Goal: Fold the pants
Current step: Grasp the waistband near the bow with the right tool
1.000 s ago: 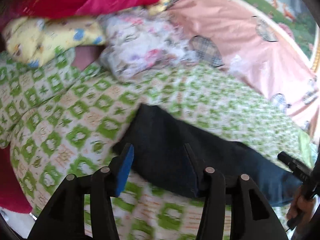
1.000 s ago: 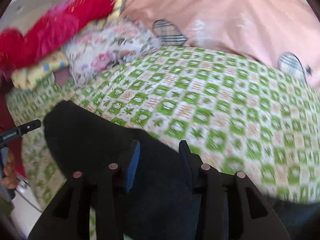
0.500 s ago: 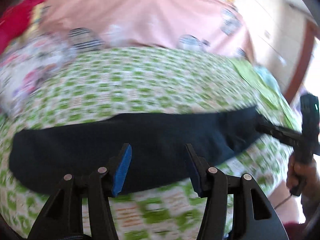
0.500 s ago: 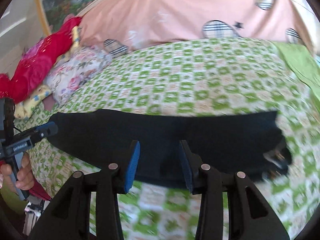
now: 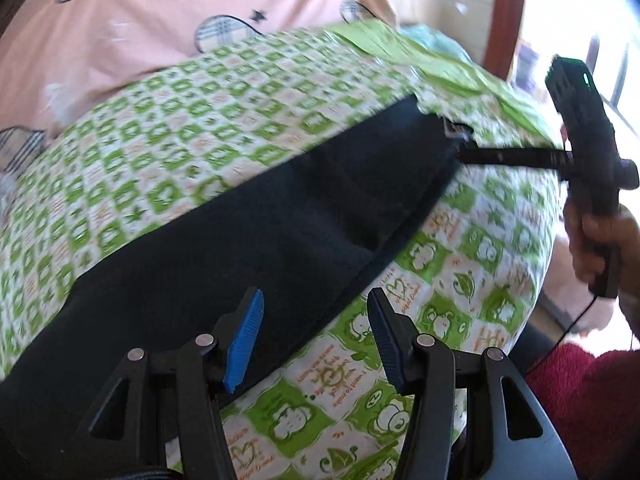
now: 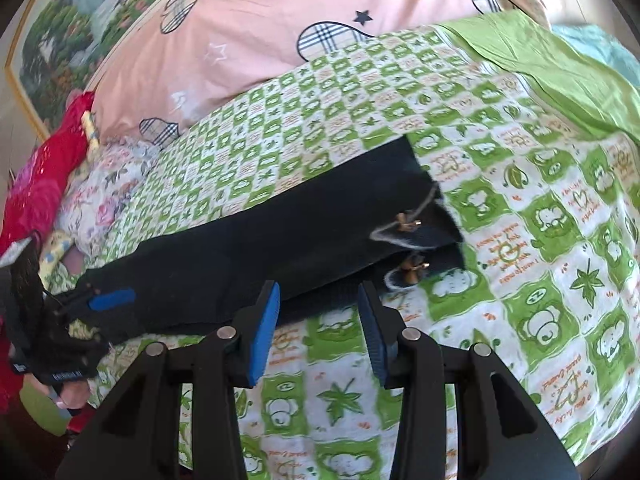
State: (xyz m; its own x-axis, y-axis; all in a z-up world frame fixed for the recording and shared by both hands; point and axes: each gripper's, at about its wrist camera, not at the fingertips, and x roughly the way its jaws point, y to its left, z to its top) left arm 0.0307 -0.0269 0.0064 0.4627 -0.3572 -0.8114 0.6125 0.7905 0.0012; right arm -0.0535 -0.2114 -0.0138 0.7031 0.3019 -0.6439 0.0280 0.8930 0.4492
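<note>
Two open grippers over one pair of dark pants

Two black two-finger grippers were in play, neither holding anything. The left gripper stood with its blue-padded jaws apart, one finger over dark cloth and the other over bare bedcover, with nothing pinched between them. The right gripper hung likewise, jaws parted and empty, just short of the near edge of the cloth.

One pair of dark navy, soft-looking pants lay stretched in a long band across the green-and-white checked bedcover, legs apparently laid one on the other already. Their drawstring waist end, with small tan cord tips, lay toward the right gripper; the leg end lay toward the left.

Judging by this, the lengthwise fold was done and the crosswise fold not yet begun. The next move would call for each gripper to close on a corner of one end (through both layers, or the fold will slew), then carry it over to meet the other end.

Beyond lay one peach-pink quilt with plaid hearts, one plain green sheet and a red bundle of cloth.
</note>
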